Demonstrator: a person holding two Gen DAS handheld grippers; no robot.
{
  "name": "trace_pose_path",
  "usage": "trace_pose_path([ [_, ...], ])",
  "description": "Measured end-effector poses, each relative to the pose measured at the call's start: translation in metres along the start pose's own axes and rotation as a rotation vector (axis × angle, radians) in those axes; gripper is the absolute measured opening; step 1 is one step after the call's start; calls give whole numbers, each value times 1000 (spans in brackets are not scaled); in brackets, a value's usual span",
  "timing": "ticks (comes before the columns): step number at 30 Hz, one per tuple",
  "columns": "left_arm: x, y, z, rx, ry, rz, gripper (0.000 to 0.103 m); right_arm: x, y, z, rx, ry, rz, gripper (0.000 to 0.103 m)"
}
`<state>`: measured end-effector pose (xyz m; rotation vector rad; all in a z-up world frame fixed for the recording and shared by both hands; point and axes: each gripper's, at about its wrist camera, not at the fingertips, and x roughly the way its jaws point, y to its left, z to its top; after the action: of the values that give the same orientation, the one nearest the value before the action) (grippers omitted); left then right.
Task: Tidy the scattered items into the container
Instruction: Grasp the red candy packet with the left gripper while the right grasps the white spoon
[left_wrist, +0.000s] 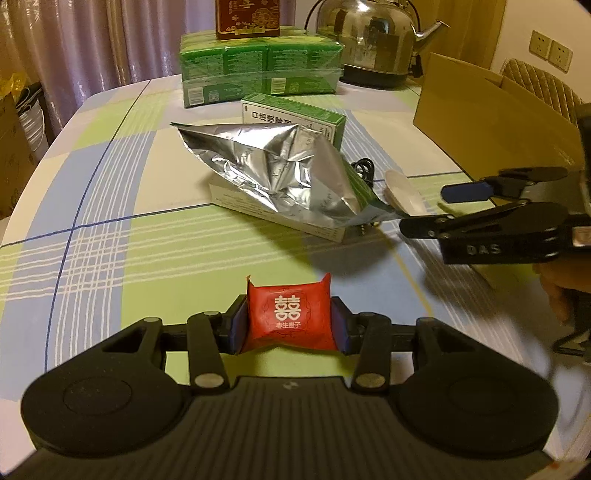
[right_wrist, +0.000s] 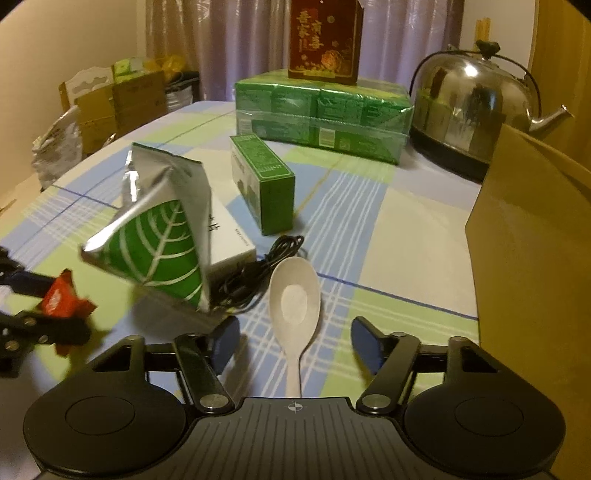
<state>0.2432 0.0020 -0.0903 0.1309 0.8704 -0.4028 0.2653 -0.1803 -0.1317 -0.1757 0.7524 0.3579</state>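
My left gripper (left_wrist: 290, 325) is shut on a small red candy packet (left_wrist: 290, 317) with white characters, held above the checked tablecloth; the same packet (right_wrist: 61, 295) shows at the far left of the right wrist view. My right gripper (right_wrist: 295, 343) stands open around the handle of a white spoon (right_wrist: 294, 299) lying on the cloth. A silver foil bag (left_wrist: 280, 170) with a green leaf print (right_wrist: 162, 251) leans on a white box (left_wrist: 280, 214). A black cable (right_wrist: 258, 273) lies behind the spoon. The brown cardboard box (right_wrist: 532, 258) rises at the right.
A small green carton (right_wrist: 264, 184) stands mid-table. Farther back are a wrapped pack of green boxes (right_wrist: 321, 114) with a dark red box (right_wrist: 325, 40) on top and a steel kettle (right_wrist: 469, 107). Cardboard boxes (right_wrist: 110, 99) sit beyond the table's left edge.
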Motion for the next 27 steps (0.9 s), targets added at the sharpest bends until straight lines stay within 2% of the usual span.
trace_pose_path([
  [6,4,3,-1,-24,-5,-16,40,8,-1,3,7,-7,9,50],
  [9,2,3,-2,-40,-7,-31,40,7,1,3,-4,-14,5,30],
  [16,-6,-9,-6,-13,-19,-57,40,-13,3,-2,5,-3,-18,29],
  [27,-22,-43,-15,62,-36,-97,40,-89,6,-18,87,-59,-19,29],
])
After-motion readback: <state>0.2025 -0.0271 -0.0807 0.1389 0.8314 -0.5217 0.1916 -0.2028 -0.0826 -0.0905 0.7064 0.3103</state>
